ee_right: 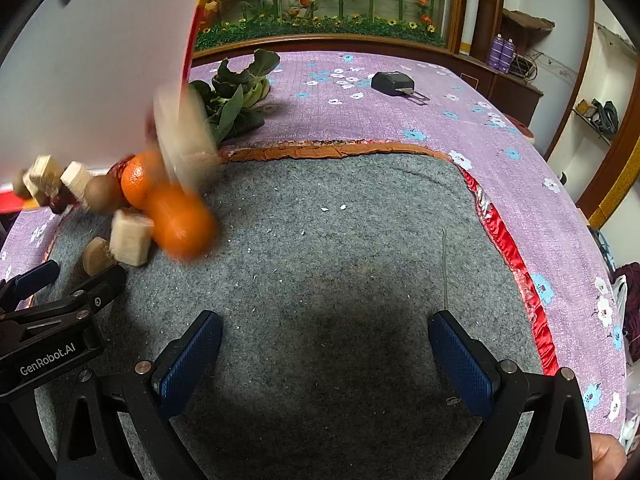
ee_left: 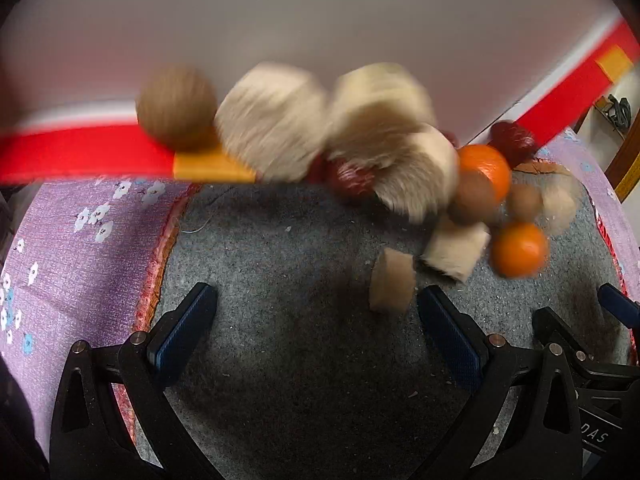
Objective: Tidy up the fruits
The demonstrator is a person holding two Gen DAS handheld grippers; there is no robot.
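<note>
Both of my tongs gape empty over the grey mat [ee_right: 340, 240]. Tumbling fruit piles at the mat's far left edge: an orange [ee_right: 182, 224] lies ahead-left of my right tongs [ee_right: 326, 360], nearer my left tongs [ee_left: 316, 328], which face the pile.

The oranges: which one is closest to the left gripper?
The lower orange, out on the grey mat beside the pale chunks. The other orange sits farther back in the pile, against the red fruit.
</note>
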